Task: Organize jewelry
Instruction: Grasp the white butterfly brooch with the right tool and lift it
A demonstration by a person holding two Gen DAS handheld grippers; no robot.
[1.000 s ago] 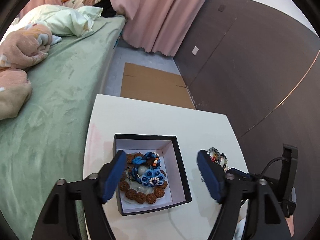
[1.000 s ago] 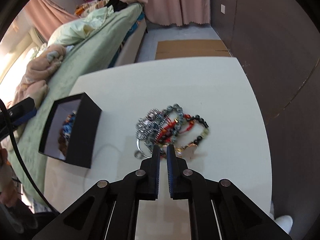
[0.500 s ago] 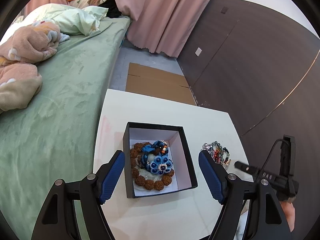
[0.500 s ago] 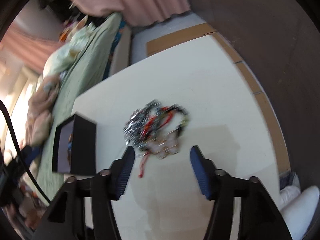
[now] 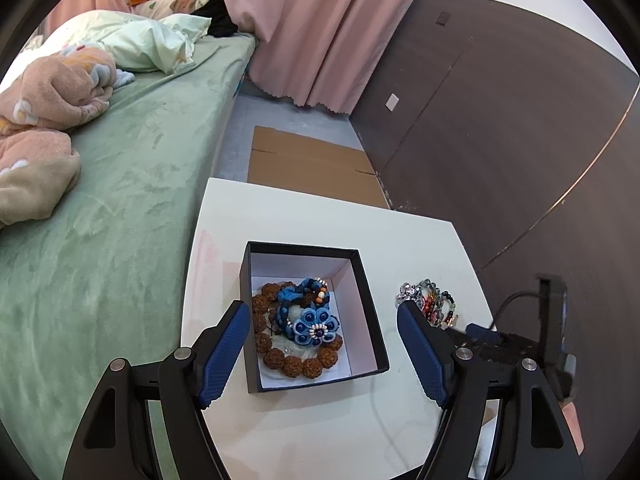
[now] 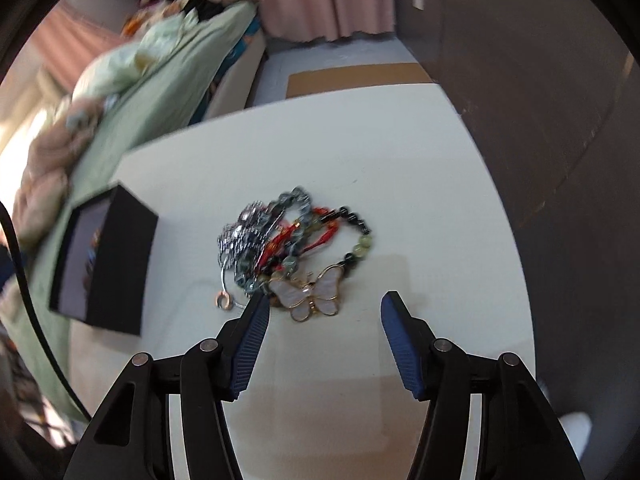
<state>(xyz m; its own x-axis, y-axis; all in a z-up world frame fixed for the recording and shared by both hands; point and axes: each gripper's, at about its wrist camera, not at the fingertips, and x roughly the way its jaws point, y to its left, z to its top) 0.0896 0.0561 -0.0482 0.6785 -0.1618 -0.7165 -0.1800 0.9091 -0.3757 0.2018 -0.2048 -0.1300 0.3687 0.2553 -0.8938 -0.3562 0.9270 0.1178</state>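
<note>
A black jewelry box [image 5: 368, 292] with a white lining stands on the white table [image 5: 320, 216]. In it lie a brown bead bracelet [image 5: 294, 364] and a blue flower piece [image 5: 314, 326]. My left gripper [image 5: 324, 320] is open and empty above the box's near side. A pile of bead bracelets [image 6: 292, 236] with a white butterfly pendant [image 6: 314, 294] lies right of the box [image 6: 120, 264]. My right gripper [image 6: 322, 312] is open, just short of the pendant. The pile also shows in the left wrist view [image 5: 430, 304].
A green bed [image 5: 112, 208] with blankets runs along the table's left side. A dark wall [image 5: 500, 140] stands to the right. Flat cardboard [image 5: 308, 168] lies on the floor beyond the table. The right gripper's body and cable [image 5: 532, 328] sit at the table's right edge.
My right gripper has gone from shut to open and now sits close to the butterfly pendant. My left gripper has pulled back and up from the box, still open.
</note>
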